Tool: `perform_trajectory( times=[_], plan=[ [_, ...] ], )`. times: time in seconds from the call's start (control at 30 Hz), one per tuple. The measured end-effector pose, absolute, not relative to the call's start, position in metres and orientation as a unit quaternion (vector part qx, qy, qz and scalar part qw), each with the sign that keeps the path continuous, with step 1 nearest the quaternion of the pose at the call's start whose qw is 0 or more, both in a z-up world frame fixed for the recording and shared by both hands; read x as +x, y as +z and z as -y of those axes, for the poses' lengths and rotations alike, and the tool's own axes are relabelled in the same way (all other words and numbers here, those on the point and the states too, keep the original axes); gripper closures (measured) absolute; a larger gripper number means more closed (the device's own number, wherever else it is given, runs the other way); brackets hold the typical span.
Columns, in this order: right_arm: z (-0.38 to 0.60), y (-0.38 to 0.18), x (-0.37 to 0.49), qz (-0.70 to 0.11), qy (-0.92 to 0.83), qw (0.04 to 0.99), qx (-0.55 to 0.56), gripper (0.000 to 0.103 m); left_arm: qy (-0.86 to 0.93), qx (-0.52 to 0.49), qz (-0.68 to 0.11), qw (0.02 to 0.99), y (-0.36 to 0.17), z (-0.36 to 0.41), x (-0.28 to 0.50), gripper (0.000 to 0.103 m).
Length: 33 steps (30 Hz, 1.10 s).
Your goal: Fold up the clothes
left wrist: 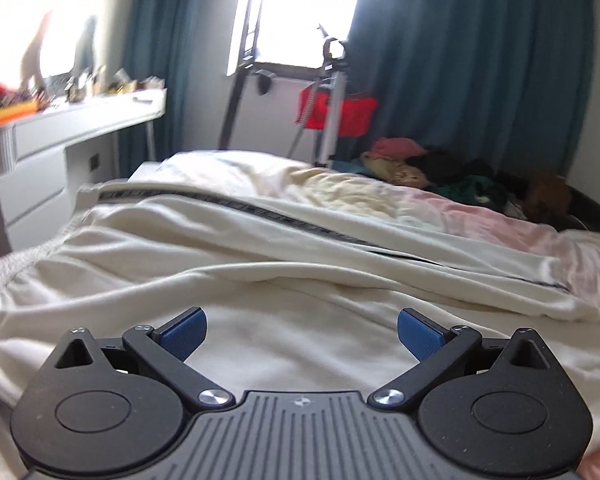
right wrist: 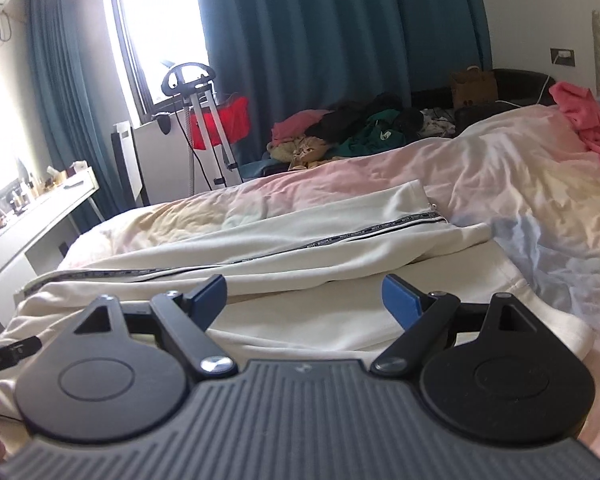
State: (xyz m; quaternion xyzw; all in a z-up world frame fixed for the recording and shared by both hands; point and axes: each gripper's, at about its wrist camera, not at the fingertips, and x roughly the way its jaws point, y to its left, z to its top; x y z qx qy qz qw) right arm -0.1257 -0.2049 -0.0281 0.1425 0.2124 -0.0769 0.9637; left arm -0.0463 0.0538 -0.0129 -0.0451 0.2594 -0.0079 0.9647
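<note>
We see 1 pair of cream trousers (right wrist: 300,240) spread on the bed (right wrist: 520,184), and it fills the middle band of both frames. Its long axis runs from the lower left of the right wrist frame, where the waistband end lies, to the right of centre, where the cuffs end. 2 legs are visible: the far leg carries 1 dark printed side stripe (right wrist: 364,234) along that axis, and the near leg lies just beside it, directly ahead of the fingers. The left gripper (left wrist: 302,330) hovers low over the cloth near the gathered waistband, which sits at the left edge of its frame; its 2 blue fingers (left wrist: 182,332) are spread wide and hold nothing. The right gripper (right wrist: 304,300) hovers over the near leg closer to the cuff end; its 2 blue fingers (right wrist: 400,300) are likewise spread wide and hold nothing. We judge that the left gripper is nearer the waist and the right gripper nearer the cuffs, so any fold along the long axis would use both. The trousers lie flat at full length, not folded. We count 1 pile of mixed clothes (right wrist: 340,132) beyond the bed at upper centre, and 1 pink garment (right wrist: 584,120) on the bed at the upper right. 1 white bench (right wrist: 36,220) stands at the left.
</note>
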Motion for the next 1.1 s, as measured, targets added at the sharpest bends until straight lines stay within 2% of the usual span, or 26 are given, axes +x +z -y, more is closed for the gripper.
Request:
perform_trajectory(
  times=[0.33, 0.43, 0.53, 0.67, 0.87, 1.03, 1.1],
  plan=[
    [0.220, -0.026, -0.136, -0.205, -0.108, 0.959, 0.164, 0.017, 0.103, -0.069, -0.270, 0.955, -0.003, -0.103, -0.049, 0.000],
    [0.230, -0.029, -0.138, -0.205, -0.120, 0.954, 0.186, 0.017, 0.096, -0.141, -0.334, 0.927, -0.007, -0.148, -0.042, 0.000],
    [0.238, -0.032, -0.139, -0.206, -0.122, 0.948, 0.207, 0.017, 0.157, -0.233, -0.359, 0.890, -0.007, -0.206, -0.046, 0.000],
    [0.246, -0.035, -0.142, -0.205, -0.107, 0.943, 0.237, 0.017, 0.240, -0.309, -0.327, 0.861, 0.003, -0.267, -0.062, 0.000],
    [0.264, -0.037, -0.148, -0.195, -0.099, 0.931, 0.293, 0.017, 0.229, -0.389, -0.327, 0.830, -0.013, -0.292, -0.065, 0.000],
    [0.303, -0.049, -0.156, -0.185, -0.163, 0.909, 0.335, 0.017, 0.219, -0.454, -0.325, 0.800, -0.027, -0.313, -0.068, 0.014],
    [0.321, -0.059, -0.163, -0.182, -0.195, 0.890, 0.370, 0.017, 0.215, -0.479, -0.323, 0.787, -0.032, -0.321, -0.069, 0.015]
  ],
)
